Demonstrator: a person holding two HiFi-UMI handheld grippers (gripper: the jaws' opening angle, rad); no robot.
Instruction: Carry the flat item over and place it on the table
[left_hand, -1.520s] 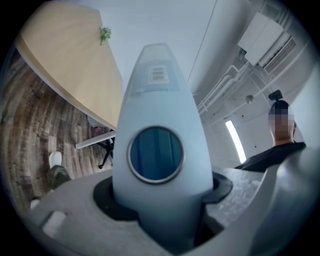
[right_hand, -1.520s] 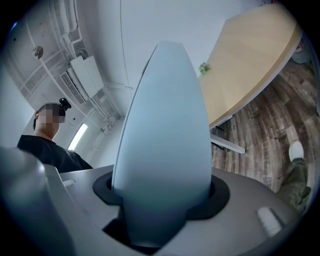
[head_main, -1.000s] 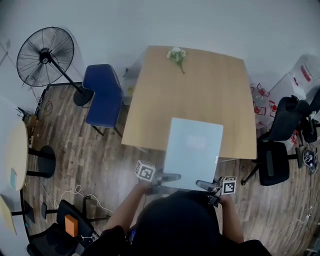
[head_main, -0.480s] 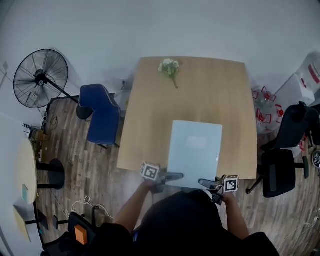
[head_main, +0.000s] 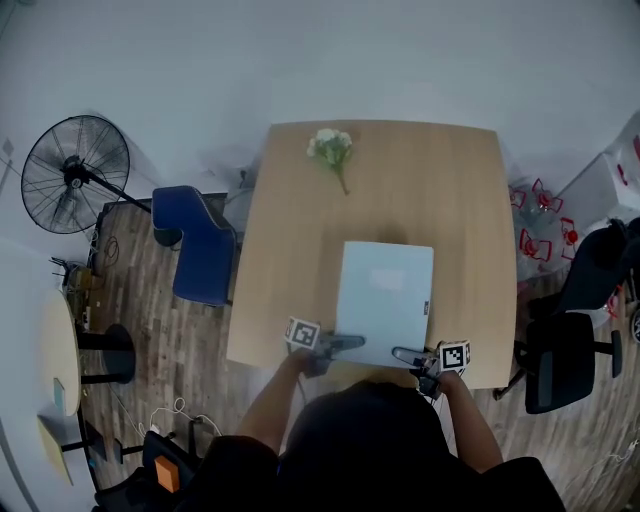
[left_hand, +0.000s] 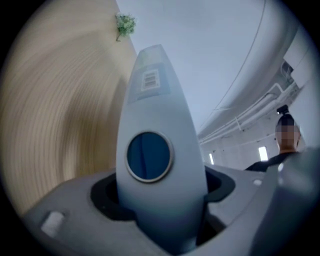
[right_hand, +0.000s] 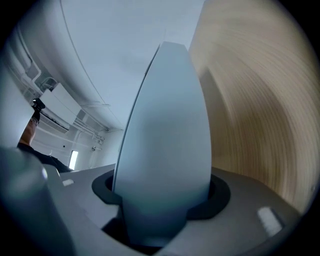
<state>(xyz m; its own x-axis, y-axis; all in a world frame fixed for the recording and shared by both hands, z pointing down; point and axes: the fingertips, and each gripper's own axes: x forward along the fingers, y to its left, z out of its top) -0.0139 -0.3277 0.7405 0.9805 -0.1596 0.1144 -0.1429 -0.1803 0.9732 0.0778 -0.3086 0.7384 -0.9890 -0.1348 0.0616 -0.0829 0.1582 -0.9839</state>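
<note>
The flat item is a pale blue-white board (head_main: 385, 300), lying low over the near half of the wooden table (head_main: 460, 200). My left gripper (head_main: 345, 345) grips its near left edge and my right gripper (head_main: 408, 355) its near right edge. In the left gripper view the board (left_hand: 155, 115) stands edge-on between the jaws of the left gripper (left_hand: 155, 197), which are opening around it. The right gripper view shows the board (right_hand: 167, 135) held the same way in the right gripper (right_hand: 165, 200), with the tabletop (right_hand: 250, 100) beside it.
A small bunch of white flowers (head_main: 330, 150) lies at the table's far side. A blue chair (head_main: 195, 240) and a standing fan (head_main: 75, 175) are to the left. Black office chairs (head_main: 560, 360) stand on the right, and a round side table (head_main: 60, 350) at the far left.
The board has moved forward with both grippers. Its near edge, which overhung the table's front edge, now sits over the tabletop. The table appears closer beneath me.
</note>
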